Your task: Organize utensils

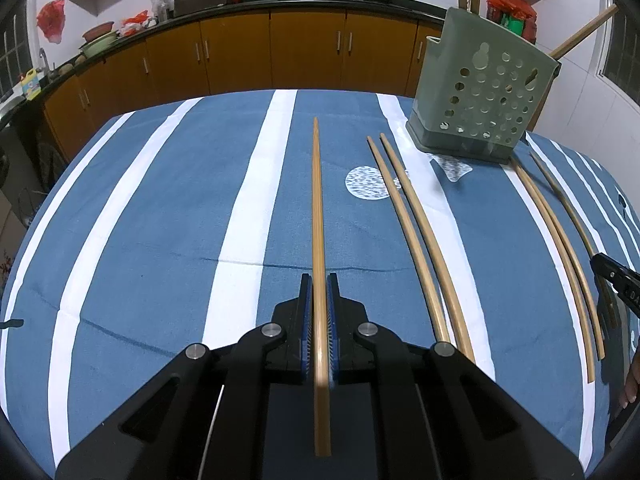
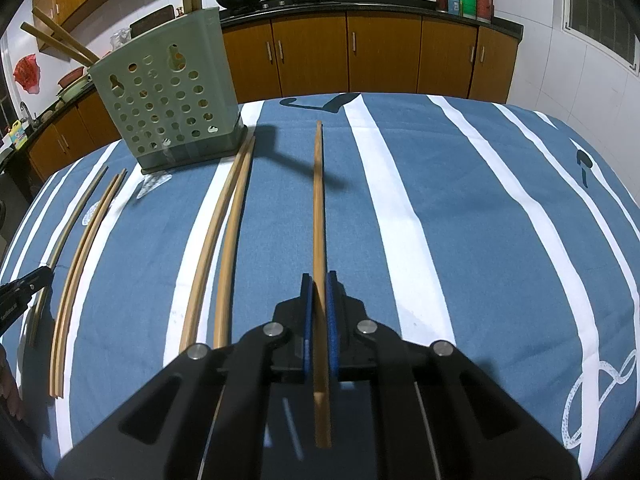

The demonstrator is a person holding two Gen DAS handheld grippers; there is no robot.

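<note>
Kitchen, orange cabinets (image 1: 240,52); blue-white striped tablecloth (image 1: 140,220). Perforated green plastic holder (image 1: 480,92) stands upright on it. Left gripper (image 1: 320,292) and right gripper (image 2: 319,292) each clamp a slim bamboo chopstick (image 1: 318,200); other chopsticks (image 1: 412,232) lie beside the holder.

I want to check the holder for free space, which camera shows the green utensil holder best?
The right wrist view: the green utensil holder shows whole, with chopsticks sticking out. The left wrist view also shows the holder whole, but nearer the picture's edge. Neither looks inside.

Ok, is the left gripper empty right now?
No, the left gripper is shut on a chopstick that runs forward between its pads above the striped cloth.
</note>
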